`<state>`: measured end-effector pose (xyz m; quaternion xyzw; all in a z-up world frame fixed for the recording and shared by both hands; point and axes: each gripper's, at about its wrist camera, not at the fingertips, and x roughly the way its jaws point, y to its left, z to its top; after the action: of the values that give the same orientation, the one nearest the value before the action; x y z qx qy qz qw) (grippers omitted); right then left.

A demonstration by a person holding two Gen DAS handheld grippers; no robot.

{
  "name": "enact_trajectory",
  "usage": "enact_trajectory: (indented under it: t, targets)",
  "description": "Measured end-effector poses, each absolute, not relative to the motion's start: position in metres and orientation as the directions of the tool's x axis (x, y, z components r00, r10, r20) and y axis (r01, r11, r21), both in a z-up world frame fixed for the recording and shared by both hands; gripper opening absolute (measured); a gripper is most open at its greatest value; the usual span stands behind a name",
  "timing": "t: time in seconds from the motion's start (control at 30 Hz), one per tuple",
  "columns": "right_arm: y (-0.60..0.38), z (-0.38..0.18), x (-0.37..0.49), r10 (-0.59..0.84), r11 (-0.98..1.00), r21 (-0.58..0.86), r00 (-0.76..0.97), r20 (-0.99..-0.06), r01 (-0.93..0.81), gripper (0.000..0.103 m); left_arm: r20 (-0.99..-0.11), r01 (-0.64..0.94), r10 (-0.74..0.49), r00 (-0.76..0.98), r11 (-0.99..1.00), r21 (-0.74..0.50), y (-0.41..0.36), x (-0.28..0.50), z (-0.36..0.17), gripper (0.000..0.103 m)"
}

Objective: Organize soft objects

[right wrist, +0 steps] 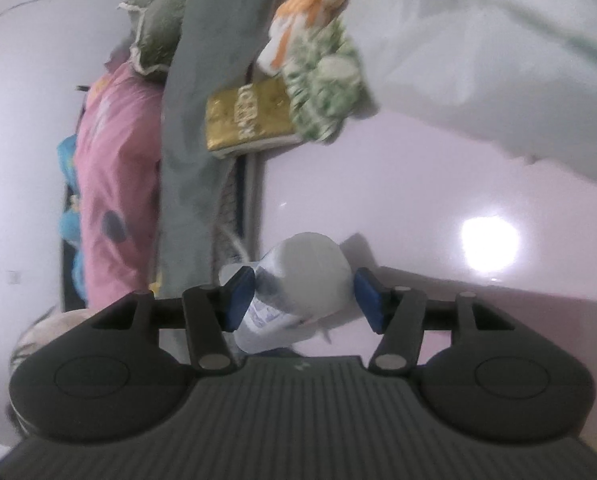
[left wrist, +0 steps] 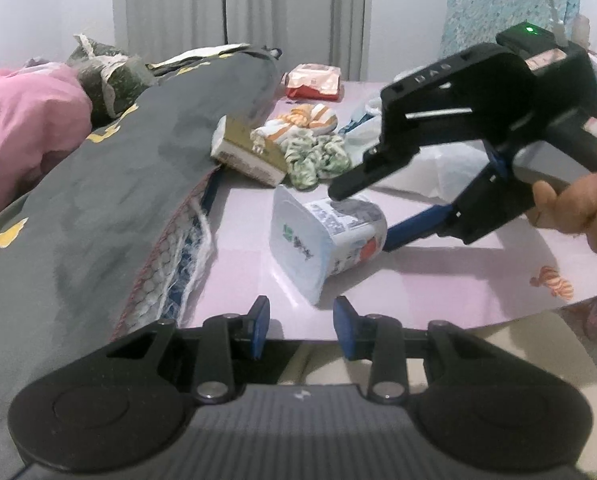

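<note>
Glossy pink table (left wrist: pixel 438 280): right gripper (right wrist: pixel 302 296) straddles the tipped yogurt cup (left wrist: pixel 330 236), fingers wide, unclosed. Left gripper (left wrist: pixel 300 326) hangs empty at six o'clock, half-open. Next, probably, a gentle squeeze.

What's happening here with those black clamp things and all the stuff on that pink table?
A person holds a two-finger gripper in each hand over a glossy pink table. The right gripper straddles a white plastic yogurt cup lying on its side, jaws open around it, not yet squeezing. The left gripper hovers open and empty at the table's near edge. Behind lie a gold box, green-and-white scrunchies and a dark grey cloth.
</note>
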<state>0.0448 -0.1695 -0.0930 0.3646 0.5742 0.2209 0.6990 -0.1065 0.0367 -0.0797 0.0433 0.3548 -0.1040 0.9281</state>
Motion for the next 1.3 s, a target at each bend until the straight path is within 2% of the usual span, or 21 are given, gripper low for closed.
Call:
enact_trajectory:
  t: [0.13, 0.23, 0.37, 0.43, 0.5, 0.7, 0.77, 0.8, 0.83, 0.9, 1.07, 1.13, 1.3]
  targets:
    - [-0.181, -0.087, 0.041, 0.697, 0.664, 0.741, 0.278, -0.661, 0.097, 0.055, -0.656, 0.248, -0.18, 0.733, 0.969, 0.011, 0.027, -0.102, -0.079, 0.036]
    - [-0.186, -0.081, 0.039, 0.71, 0.646, 0.759, 0.303, -0.635, 0.077, 0.054, -0.655, 0.261, -0.18, 0.734, 0.965, 0.027, 0.022, -0.098, -0.08, 0.036]
    - [-0.168, -0.059, 0.041, 0.708, 0.686, 0.725, 0.281, -0.647, -0.059, 0.057, -0.673, 0.258, -0.175, 0.718, 0.966, 0.024, 0.022, -0.098, -0.086, 0.037]
    - [-0.152, -0.049, 0.045, 0.681, 0.727, 0.674, 0.259, -0.685, -0.13, 0.079, -0.683, 0.252, -0.169, 0.711, 0.967, 0.023, 0.023, -0.1, -0.09, 0.037]
    - [-0.134, -0.044, 0.051, 0.641, 0.768, 0.614, 0.233, -0.732, -0.184, 0.091, -0.685, 0.249, -0.163, 0.71, 0.968, 0.028, 0.025, -0.103, -0.092, 0.039]
    - [-0.082, -0.053, 0.058, 0.466, 0.856, 0.398, 0.161, -0.87, -0.33, 0.091, -0.678, 0.247, -0.147, 0.72, 0.968, 0.052, 0.027, -0.107, -0.092, 0.041]
    - [-0.076, -0.058, 0.058, 0.424, 0.87, 0.348, 0.169, -0.89, -0.351, 0.082, -0.677, 0.245, -0.144, 0.722, 0.968, 0.055, 0.028, -0.108, -0.091, 0.041]
    - [-0.078, -0.06, 0.058, 0.433, 0.867, 0.36, 0.163, -0.886, -0.344, 0.07, -0.675, 0.244, -0.144, 0.724, 0.968, 0.055, 0.029, -0.109, -0.09, 0.041]
    - [-0.082, -0.061, 0.059, 0.459, 0.862, 0.396, 0.159, -0.874, -0.316, 0.069, -0.673, 0.244, -0.145, 0.725, 0.968, 0.054, 0.029, -0.109, -0.09, 0.043]
    - [-0.095, -0.062, 0.061, 0.511, 0.848, 0.461, 0.173, -0.842, -0.263, 0.068, -0.669, 0.245, -0.151, 0.728, 0.968, 0.048, 0.03, -0.108, -0.09, 0.044]
    - [-0.159, -0.096, 0.066, 0.736, 0.66, 0.751, 0.187, -0.651, 0.015, 0.068, -0.658, 0.261, -0.168, 0.734, 0.964, 0.045, 0.027, -0.107, -0.087, 0.046]
    - [-0.178, -0.104, 0.061, 0.768, 0.603, 0.794, 0.217, -0.603, 0.076, 0.068, -0.654, 0.27, -0.174, 0.736, 0.962, 0.048, 0.025, -0.105, -0.086, 0.047]
    - [-0.207, -0.103, 0.045, 0.748, 0.593, 0.799, 0.297, -0.593, 0.102, 0.068, -0.652, 0.283, -0.185, 0.735, 0.958, 0.047, 0.017, -0.102, -0.087, 0.047]
